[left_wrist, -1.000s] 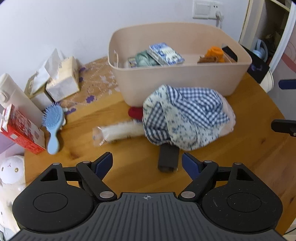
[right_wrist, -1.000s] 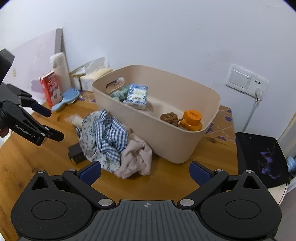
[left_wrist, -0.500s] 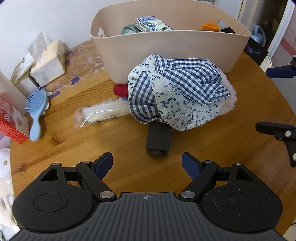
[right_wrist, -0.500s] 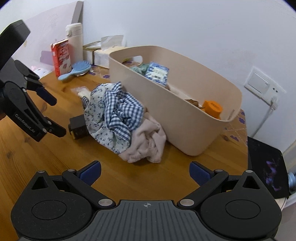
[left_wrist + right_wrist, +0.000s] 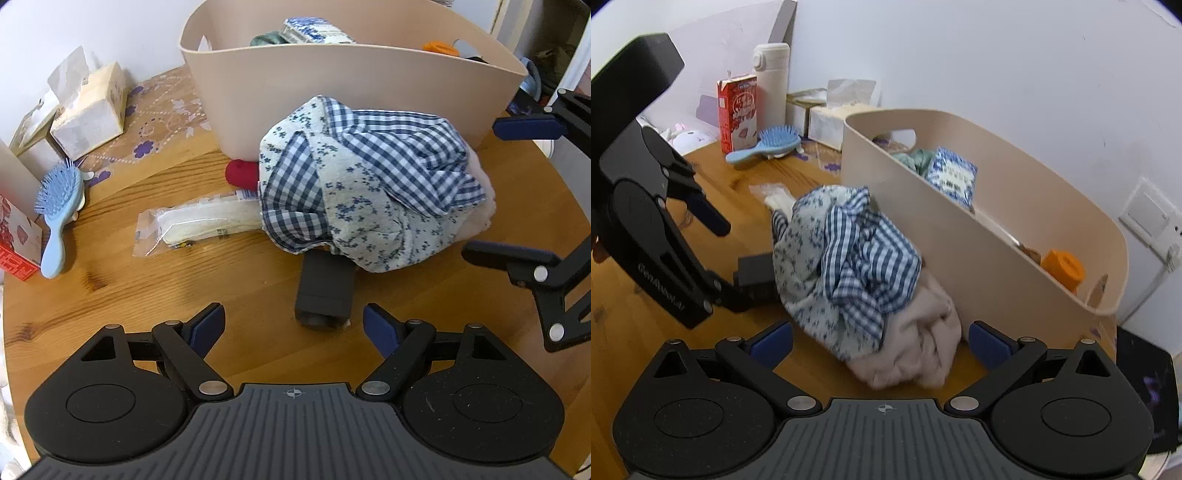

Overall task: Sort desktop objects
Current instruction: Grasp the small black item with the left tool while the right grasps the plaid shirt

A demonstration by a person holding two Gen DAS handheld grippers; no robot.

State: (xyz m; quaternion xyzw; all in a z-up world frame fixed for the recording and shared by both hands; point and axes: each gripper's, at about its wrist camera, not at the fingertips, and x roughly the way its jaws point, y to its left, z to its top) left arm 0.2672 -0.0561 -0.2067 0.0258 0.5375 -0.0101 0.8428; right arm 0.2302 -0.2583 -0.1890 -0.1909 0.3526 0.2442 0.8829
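Note:
A crumpled blue checked and floral cloth lies on the wooden table against a beige bin; it also shows in the right wrist view, over a pink cloth. A black box sticks out from under the cloth. My left gripper is open, just short of the black box. My right gripper is open, its fingers either side of the pink cloth. A plastic packet and a red thing lie left of the cloth.
The bin holds a blue patterned pack, an orange cap and a green thing. At the far left stand a blue hairbrush, tissue boxes, a red carton and a white flask.
Both grippers have moved in toward the cloth pile, which looks larger in both views. The right gripper now has the pink cloth between its open fingers. Nothing was taken hold of.

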